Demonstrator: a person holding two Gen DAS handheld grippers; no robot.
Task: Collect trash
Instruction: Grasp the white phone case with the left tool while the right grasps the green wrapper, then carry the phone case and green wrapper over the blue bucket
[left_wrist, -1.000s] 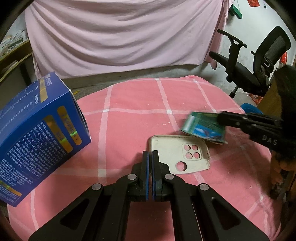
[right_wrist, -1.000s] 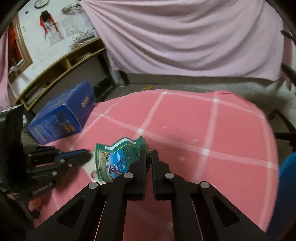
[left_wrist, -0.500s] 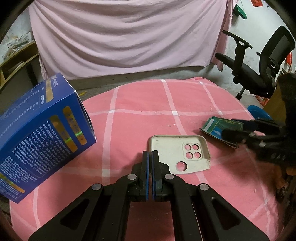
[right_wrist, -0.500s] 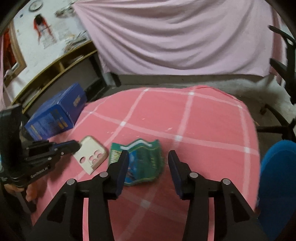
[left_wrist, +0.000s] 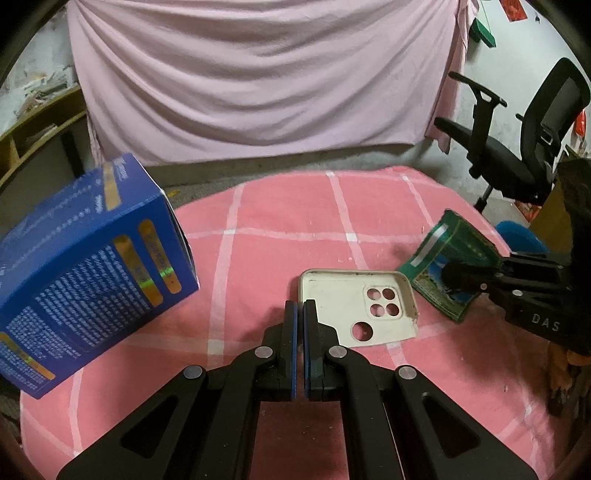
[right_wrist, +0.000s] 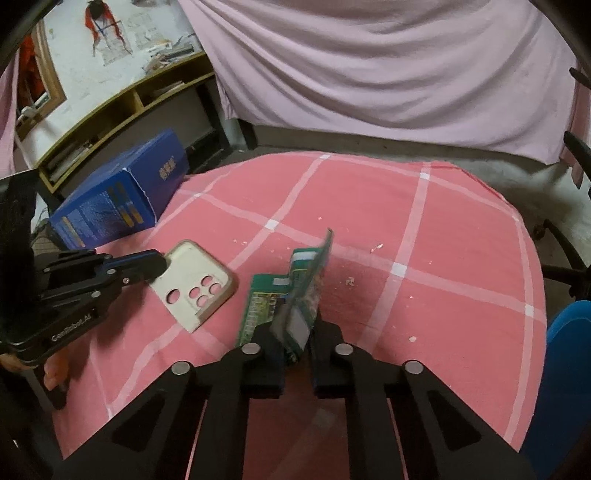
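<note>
A green snack wrapper (right_wrist: 291, 291) is folded upward between the fingers of my right gripper (right_wrist: 297, 325), which is shut on it; it also shows in the left wrist view (left_wrist: 450, 258), tilted off the pink checked cloth (left_wrist: 280, 221). A cream phone case (left_wrist: 354, 306) lies camera-holes up on the cloth; it also shows in the right wrist view (right_wrist: 192, 284). My left gripper (left_wrist: 300, 310) is shut and empty, its tips at the case's near-left edge. A blue box (left_wrist: 85, 266) lies at the left.
A black office chair (left_wrist: 517, 147) stands at the far right past the table edge. A blue bin (right_wrist: 569, 369) sits low at the right of the table. Wooden shelves (right_wrist: 122, 114) and a pink drape (left_wrist: 258, 74) stand behind.
My right gripper opened around the green wrapper half a second ago and has now closed on it, folding it upright. My left gripper stayed shut by the phone case.
</note>
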